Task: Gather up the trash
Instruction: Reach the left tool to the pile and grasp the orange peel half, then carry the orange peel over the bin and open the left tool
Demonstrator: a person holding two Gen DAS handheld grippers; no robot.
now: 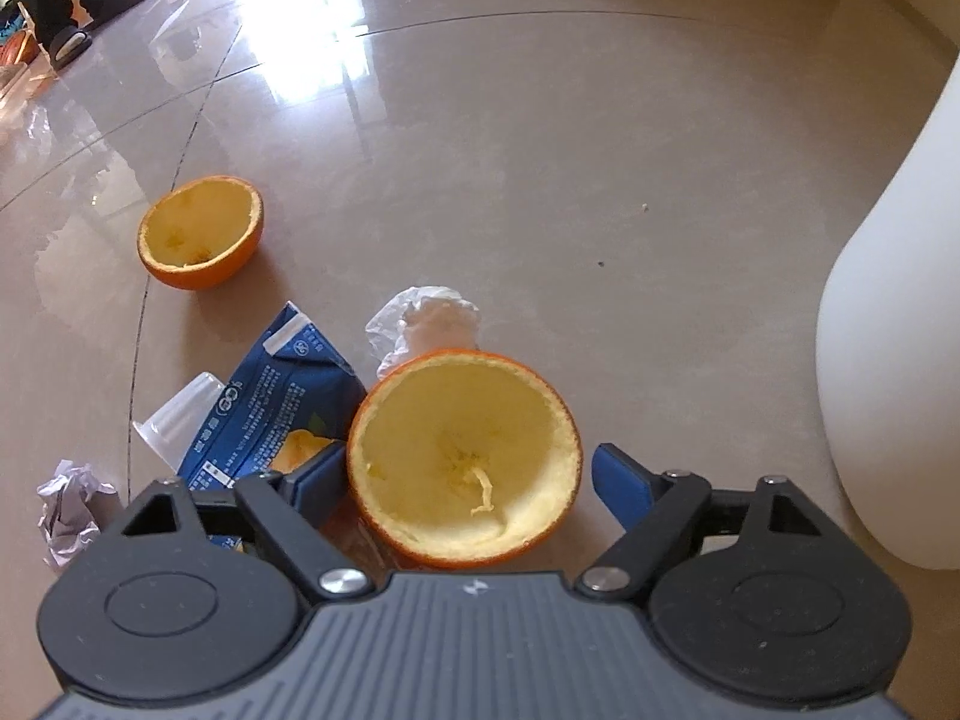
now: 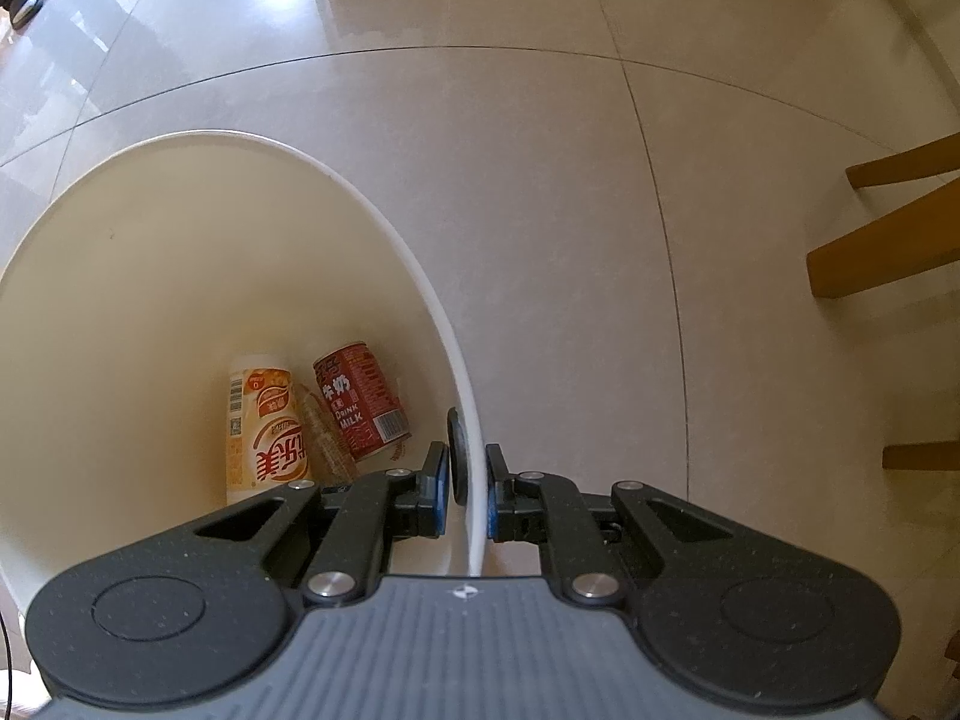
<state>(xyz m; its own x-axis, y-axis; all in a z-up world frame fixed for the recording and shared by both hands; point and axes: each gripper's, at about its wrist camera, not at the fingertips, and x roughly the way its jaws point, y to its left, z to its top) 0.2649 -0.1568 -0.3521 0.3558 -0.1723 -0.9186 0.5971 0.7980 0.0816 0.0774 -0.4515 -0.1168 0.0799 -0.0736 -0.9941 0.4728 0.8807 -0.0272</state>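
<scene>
On the left lie a crumpled paper ball, a clear plastic cup, a blue juice carton and a far orange peel half. The left gripper stands spread around the near orange peel half, one pad at each side, not clearly pressing. That shell looks light, soft and easily crushed; a gentle squeeze across its rim should serve. Behind it sits a wad of tissue. The right gripper pinches the white bin wall; a bottle and a red can lie inside. The glossy tiled floor looks slippery; wooden chair legs stand right.
</scene>
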